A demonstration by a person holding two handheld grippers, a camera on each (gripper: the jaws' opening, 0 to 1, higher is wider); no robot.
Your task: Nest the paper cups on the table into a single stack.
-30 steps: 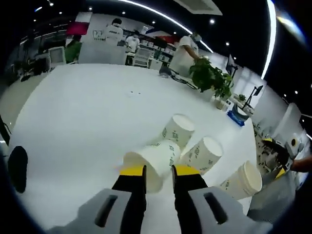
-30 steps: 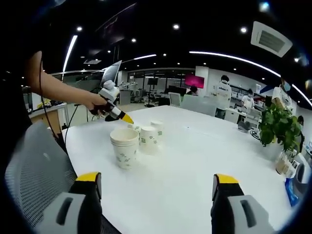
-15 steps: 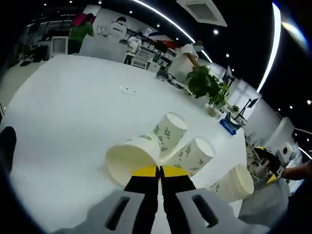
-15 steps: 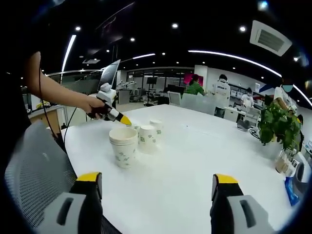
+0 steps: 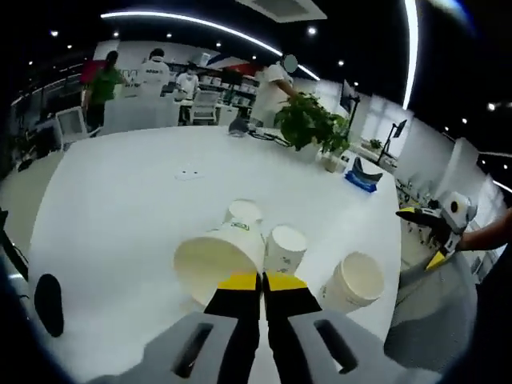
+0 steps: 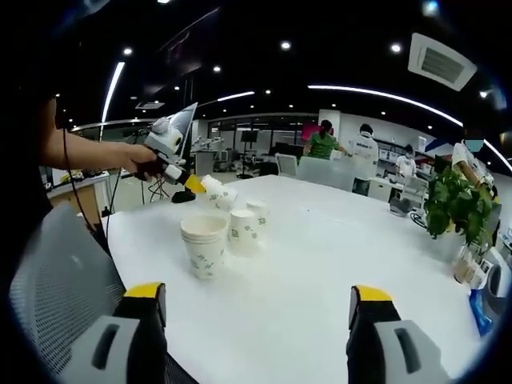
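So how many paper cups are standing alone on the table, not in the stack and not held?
2. One single cup stands next to the stack, another single cup just behind it. The left gripper holds a third cup lifted. The stack's own count is unclear.

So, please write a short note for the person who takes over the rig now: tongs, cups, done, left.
Left tongs: shut on the rim of one white paper cup with green print, lifted off the white table.
Right tongs: open, holding nothing, low over the table's near edge.
Done: a nested stack of cups stands upright.
Left: nest the held cup, then the two single cups standing behind the stack.
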